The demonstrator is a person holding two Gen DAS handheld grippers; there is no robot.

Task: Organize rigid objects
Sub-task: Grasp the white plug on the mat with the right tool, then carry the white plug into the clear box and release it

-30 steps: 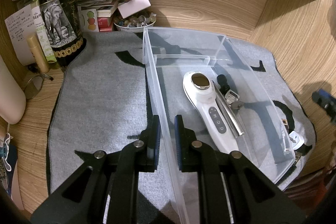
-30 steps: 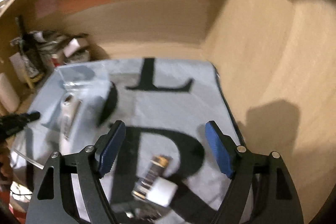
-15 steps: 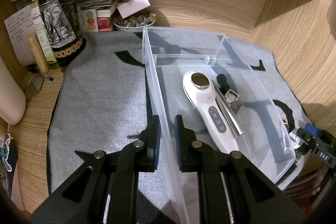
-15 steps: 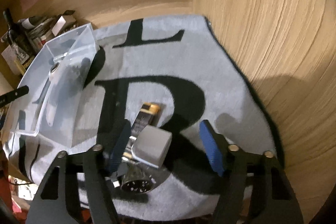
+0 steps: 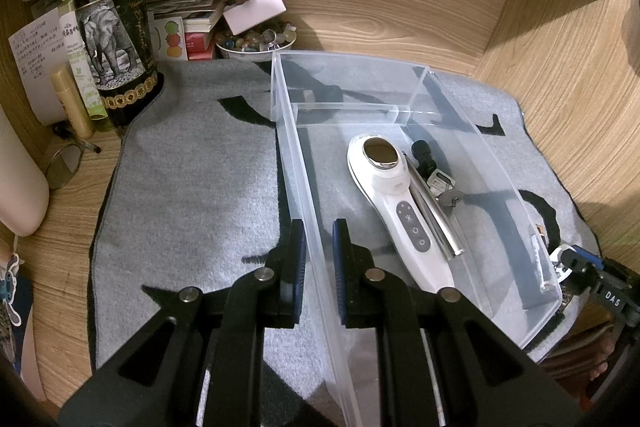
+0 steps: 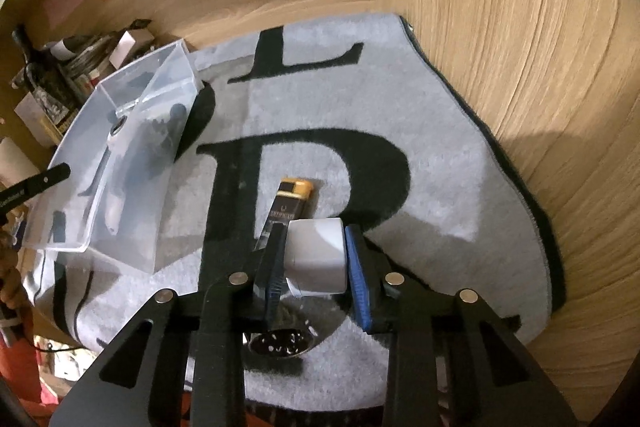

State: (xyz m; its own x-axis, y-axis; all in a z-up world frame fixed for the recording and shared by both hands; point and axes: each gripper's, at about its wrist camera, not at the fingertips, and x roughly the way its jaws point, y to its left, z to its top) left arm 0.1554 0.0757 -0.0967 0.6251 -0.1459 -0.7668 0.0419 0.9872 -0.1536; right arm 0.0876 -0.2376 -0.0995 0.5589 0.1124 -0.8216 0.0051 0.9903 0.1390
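In the lower middle of the right wrist view, the right claw (image 6: 316, 261) is closed on a small white block (image 6: 316, 254), its blue pads (image 6: 357, 267) pressed to both side faces, just above the grey mat (image 6: 440, 155) on the bench. A dark lighter with a gold top (image 6: 289, 201) lies just beyond it on the letter R, and a round speckled object (image 6: 280, 343) sits under the claw. The clear bin (image 5: 416, 99), at centre of the left view, already holds a white handheld device (image 5: 394, 203), a metal rod (image 5: 436, 217) and keys (image 5: 442, 185). The left claw (image 5: 319, 263) is narrow, straddling the bin's near wall; whether it truly pinches is hard to tell. Likely risks: the block's smooth faces could slip in the lift, and a loose left hold would let the light bin skid when the block lands.
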